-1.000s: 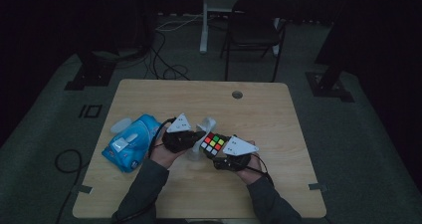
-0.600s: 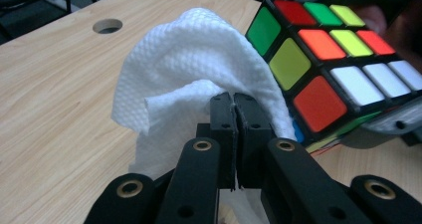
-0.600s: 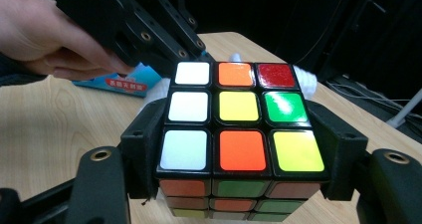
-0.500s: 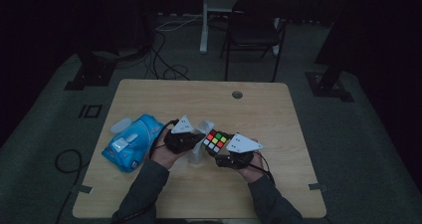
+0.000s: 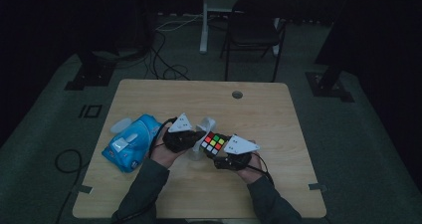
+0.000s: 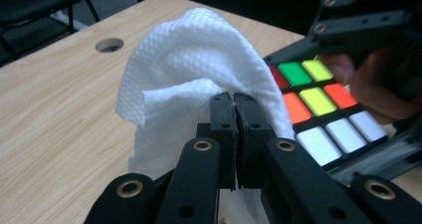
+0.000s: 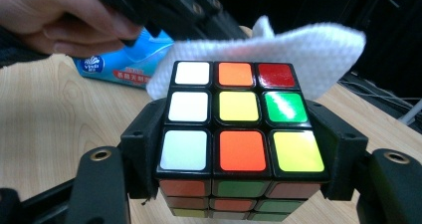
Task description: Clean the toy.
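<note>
Dark room, wooden table (image 5: 278,134). R gripper (image 7: 239,184) clamps Rubik's cube (image 7: 238,129) betw. jaws; L gripper (image 6: 234,134) pinches white wipe (image 6: 194,69) just beside cube. Keep cube steady, drag wipe flat across stickers w/ light pressure.

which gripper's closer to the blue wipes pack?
Left. The left gripper, shut on a wipe, sits just beside the pack; the right gripper, holding the cube, is farther away.

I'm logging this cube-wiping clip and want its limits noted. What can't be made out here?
- Rubik's cube: its side faces, in the right gripper view, are covered by the right tool's jaws.
- Wet wipe: its lower end, in the left gripper view, is hidden behind the left tool's shut jaws.
- Wipes pack: its print is too small in the high view.
</note>
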### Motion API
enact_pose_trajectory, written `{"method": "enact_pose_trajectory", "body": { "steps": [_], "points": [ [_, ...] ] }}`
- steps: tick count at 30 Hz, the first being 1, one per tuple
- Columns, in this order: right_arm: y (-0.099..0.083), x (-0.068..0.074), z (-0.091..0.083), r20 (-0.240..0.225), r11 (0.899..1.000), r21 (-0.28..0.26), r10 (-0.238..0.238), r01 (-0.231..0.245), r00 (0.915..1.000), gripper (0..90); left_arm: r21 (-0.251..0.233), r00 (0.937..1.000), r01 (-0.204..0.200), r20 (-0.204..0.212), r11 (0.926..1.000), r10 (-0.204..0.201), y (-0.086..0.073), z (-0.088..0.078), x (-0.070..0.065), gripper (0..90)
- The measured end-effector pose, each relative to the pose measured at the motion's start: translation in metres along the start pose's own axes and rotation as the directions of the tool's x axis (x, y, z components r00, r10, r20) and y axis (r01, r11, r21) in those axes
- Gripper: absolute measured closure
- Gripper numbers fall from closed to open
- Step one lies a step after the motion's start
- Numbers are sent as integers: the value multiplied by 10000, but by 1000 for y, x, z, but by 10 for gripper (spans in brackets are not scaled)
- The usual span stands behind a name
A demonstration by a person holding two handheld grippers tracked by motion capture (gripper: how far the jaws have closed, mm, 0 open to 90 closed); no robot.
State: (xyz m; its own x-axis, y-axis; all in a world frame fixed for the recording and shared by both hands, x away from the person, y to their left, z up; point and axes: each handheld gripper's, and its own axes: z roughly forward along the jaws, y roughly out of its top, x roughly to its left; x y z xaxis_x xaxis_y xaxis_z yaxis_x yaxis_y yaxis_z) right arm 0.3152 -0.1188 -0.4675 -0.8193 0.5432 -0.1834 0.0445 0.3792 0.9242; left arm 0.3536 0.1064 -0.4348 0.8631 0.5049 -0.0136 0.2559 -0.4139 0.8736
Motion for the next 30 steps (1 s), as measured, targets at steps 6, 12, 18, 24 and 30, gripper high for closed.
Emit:
{"method": "enact_pose_trajectory", "body": {
  "steps": [6, 12, 18, 24, 30],
  "points": [
    [0, 0, 1, 4, 10000, 56, 28, -28, 10000, 339, -206, 10000, -11, 71, 9998, 12, 3, -3, -1, 882],
    [2, -2, -1, 6, 10000, -16, 67, -67, 10000, 340, -17, 9999, 92, 104, 10000, -91, -1, 2, 4, 877],
    [4, -4, -3, -1, 9998, -107, 193, -193, 9998, 340, 284, 9996, 276, 32, 9992, -277, -11, 10, 7, 879],
    [5, -8, -3, 109, 9995, -77, 292, -292, 9995, 339, 215, 9996, 211, -214, 9995, -206, -12, 8, 3, 884],
    [4, -14, -3, 267, 9973, -27, 737, -737, 9969, 340, -101, 9991, 118, -403, 9999, -121, -13, -1, -5, 884]
  ]
}}
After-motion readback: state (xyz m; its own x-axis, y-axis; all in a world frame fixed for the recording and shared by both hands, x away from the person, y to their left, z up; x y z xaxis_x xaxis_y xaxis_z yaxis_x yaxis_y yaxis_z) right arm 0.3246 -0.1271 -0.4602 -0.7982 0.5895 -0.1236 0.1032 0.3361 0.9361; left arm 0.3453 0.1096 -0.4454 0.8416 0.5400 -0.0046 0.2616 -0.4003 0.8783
